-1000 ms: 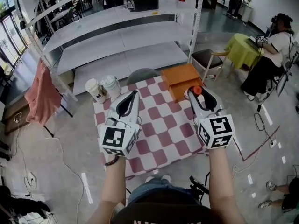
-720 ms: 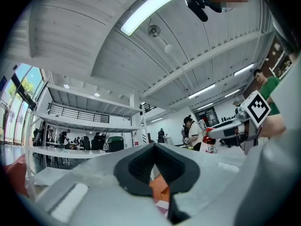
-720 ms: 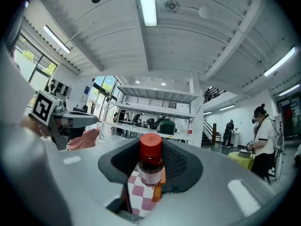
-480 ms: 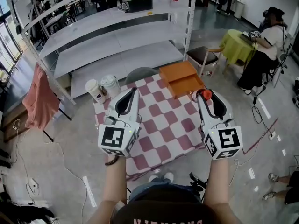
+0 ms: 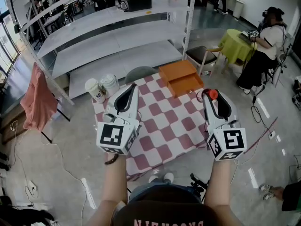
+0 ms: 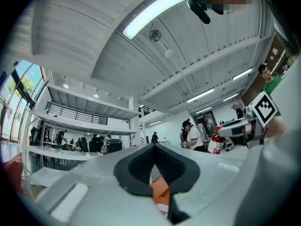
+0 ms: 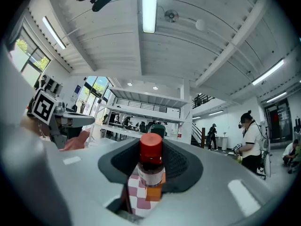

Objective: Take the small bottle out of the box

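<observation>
My right gripper [image 5: 211, 96] is shut on a small bottle [image 5: 211, 94] with a red cap, held upright over the right edge of the checkered table [image 5: 162, 126]. In the right gripper view the bottle [image 7: 151, 172] stands between the black pads [image 7: 181, 166]. The orange box [image 5: 181, 78] sits at the table's far side, up and left of the bottle and apart from it. My left gripper [image 5: 132, 87] hovers over the table's left half, jaws shut with nothing in them. In the left gripper view [image 6: 153, 148] a bit of the orange box [image 6: 160, 190] shows through the slit below the tips.
Two lidded paper cups [image 5: 102, 87] stand at the table's far left corner. A grey chair back [image 5: 141, 73] is behind the table, then a white shelf rack [image 5: 108, 36]. A dark stool [image 5: 202, 55] and a seated person [image 5: 263, 51] at a green table are at the right.
My right gripper has carried the bottle up and to the right, away from the orange box to the table's right edge. My left gripper rose slightly.
</observation>
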